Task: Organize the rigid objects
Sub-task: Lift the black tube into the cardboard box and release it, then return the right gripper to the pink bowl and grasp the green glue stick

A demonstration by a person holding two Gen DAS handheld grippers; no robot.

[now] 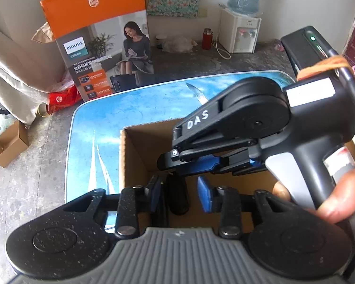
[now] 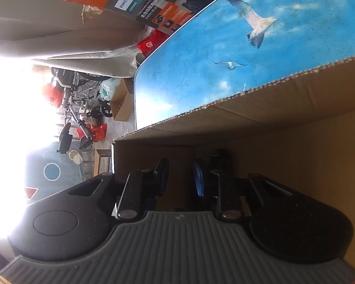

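Left gripper [image 1: 181,195] jaws stood parted, released, astride a dark cylindrical object [image 1: 177,195] lying inside the cardboard box [image 1: 139,146] near its left wall, apparently just deposited. Right gripper [image 2: 179,177] jaws stood parted and empty, reaching into the same box on the blue table [image 1: 101,127].

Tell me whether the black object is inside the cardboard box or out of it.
Inside. The black object lies within the cardboard box, below its rim, between the left gripper's parted jaws.
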